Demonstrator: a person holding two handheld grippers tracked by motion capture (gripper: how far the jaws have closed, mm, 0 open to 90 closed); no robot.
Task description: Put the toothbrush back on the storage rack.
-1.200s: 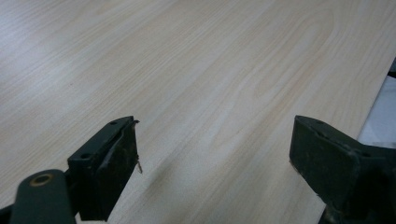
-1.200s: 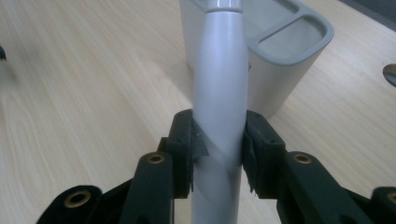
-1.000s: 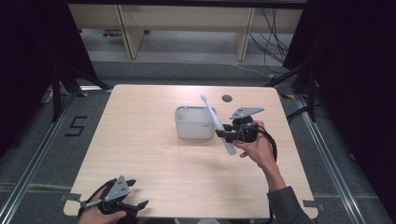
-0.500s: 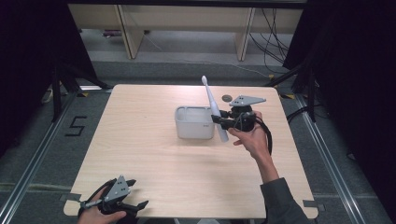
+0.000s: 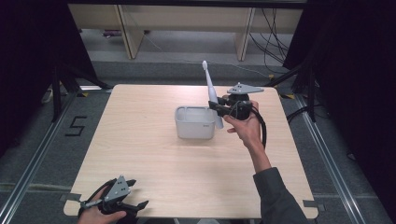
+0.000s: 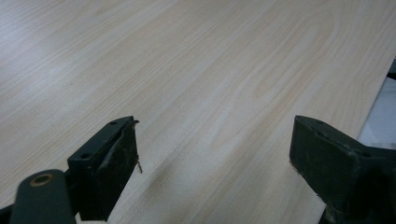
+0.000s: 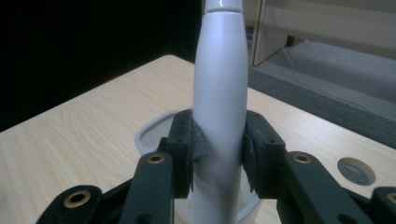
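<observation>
A white electric toothbrush (image 5: 211, 95) stands nearly upright, head up, clamped at its thick handle (image 7: 219, 116) by my right gripper (image 5: 220, 110), which is shut on it. It hangs at the right rim of a white rectangular container (image 5: 195, 122) in the middle of the wooden table (image 5: 140, 154); the container's rim (image 7: 149, 133) shows behind the jaws in the right gripper view. My left gripper (image 5: 133, 205) rests at the table's near left corner, jaws wide apart with only bare wood (image 6: 215, 93) between them.
A small round hole (image 7: 356, 171) sits in the tabletop near the far right side. Beyond the far edge are shelf legs (image 5: 126, 32) and cables (image 5: 275, 32) on a grey floor. Dark curtains flank both sides.
My right gripper has carried the toothbrush up and toward the container, turning it from a slant to nearly upright. The left gripper has stayed put.
</observation>
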